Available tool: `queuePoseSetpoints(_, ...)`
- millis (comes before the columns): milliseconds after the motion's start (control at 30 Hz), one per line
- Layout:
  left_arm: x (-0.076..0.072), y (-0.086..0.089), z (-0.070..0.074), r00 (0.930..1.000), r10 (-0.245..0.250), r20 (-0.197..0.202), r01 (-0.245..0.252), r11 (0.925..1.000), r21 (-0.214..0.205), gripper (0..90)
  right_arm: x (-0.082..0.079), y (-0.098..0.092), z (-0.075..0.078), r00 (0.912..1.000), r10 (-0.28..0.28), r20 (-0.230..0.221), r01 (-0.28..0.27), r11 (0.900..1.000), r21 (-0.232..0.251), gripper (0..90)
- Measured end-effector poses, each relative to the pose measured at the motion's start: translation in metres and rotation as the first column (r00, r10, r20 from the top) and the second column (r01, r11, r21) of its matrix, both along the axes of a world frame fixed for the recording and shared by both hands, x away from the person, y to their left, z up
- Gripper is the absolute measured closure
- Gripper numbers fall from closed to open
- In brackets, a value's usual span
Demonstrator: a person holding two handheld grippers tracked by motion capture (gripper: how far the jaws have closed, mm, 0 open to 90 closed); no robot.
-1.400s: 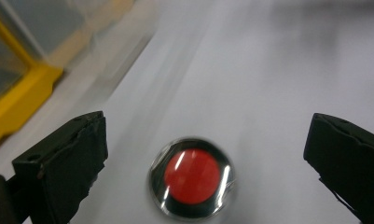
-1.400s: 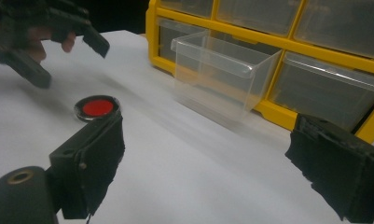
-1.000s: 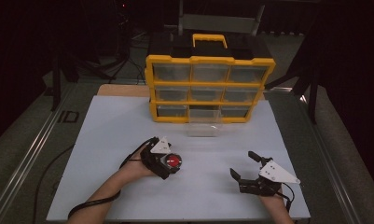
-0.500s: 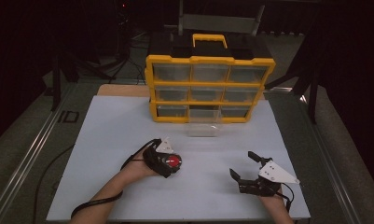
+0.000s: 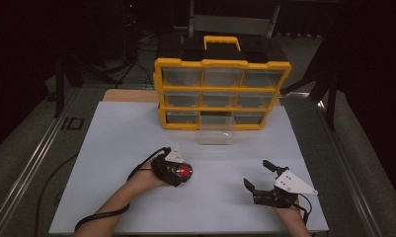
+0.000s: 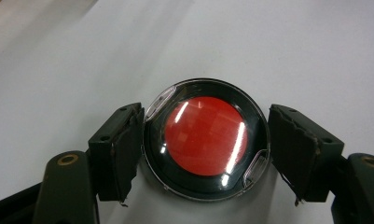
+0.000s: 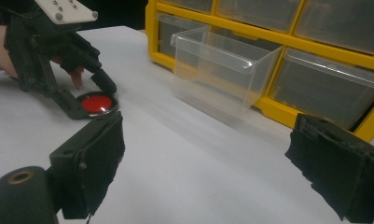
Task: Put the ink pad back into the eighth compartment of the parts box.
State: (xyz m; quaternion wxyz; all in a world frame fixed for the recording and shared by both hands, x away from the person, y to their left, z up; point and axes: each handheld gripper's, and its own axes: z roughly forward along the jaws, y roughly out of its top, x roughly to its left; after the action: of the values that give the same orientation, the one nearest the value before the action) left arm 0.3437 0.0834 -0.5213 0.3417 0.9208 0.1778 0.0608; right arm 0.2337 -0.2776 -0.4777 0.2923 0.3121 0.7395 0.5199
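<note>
Left gripper (image 6: 205,144) jaws have just closed onto the round red-faced disc (image 6: 205,136), flat on the white table (image 5: 126,143), centred between the pads; right gripper (image 5: 258,176) open, empty, well apart.

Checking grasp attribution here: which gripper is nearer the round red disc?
Left. The left gripper has a jaw at each side of the red disc on the white table; the right gripper rests well off to its right, open.

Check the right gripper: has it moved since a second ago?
No. In the high view the right gripper sits at the same spot near the white board's front edge, same offset from the yellow drawer organizer, fingers open.
</note>
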Motion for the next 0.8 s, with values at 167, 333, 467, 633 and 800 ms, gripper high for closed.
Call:
queuePoseSetpoints(167,0.002,-0.003,0.003,0.9999,-0.009,-0.006,0.009,0.9993,0.035,30.8,0.0,0.0,0.0,1.0,0.001,0.002,-0.001,1.0,0.001,10.1)
queuePoseSetpoints(333,0.002,-0.004,0.004,0.9999,-0.015,-0.004,0.015,0.9991,0.04,31.0,0.0,0.0,0.0,1.0,0.002,0.003,-0.002,1.0,-0.001,10.1)
queuePoseSetpoints(467,0.002,-0.005,0.005,0.9998,-0.018,-0.001,0.018,0.9987,0.048,31.1,0.0,0.0,0.0,1.0,0.002,0.0,-0.002,1.0,0.002,10.1)
queuePoseSetpoints(633,0.002,-0.004,0.009,0.9996,-0.029,0.002,0.029,0.9974,0.066,31.1,0.0,0.0,0.001,1.0,0.001,0.001,-0.001,1.0,0.004,10.2)
queuePoseSetpoints(800,0.003,0.005,0.021,0.9984,-0.053,-0.021,0.054,0.9969,0.056,31.1,0.0,0.0,0.001,1.0,0.001,0.004,-0.001,1.0,0.005,10.1)
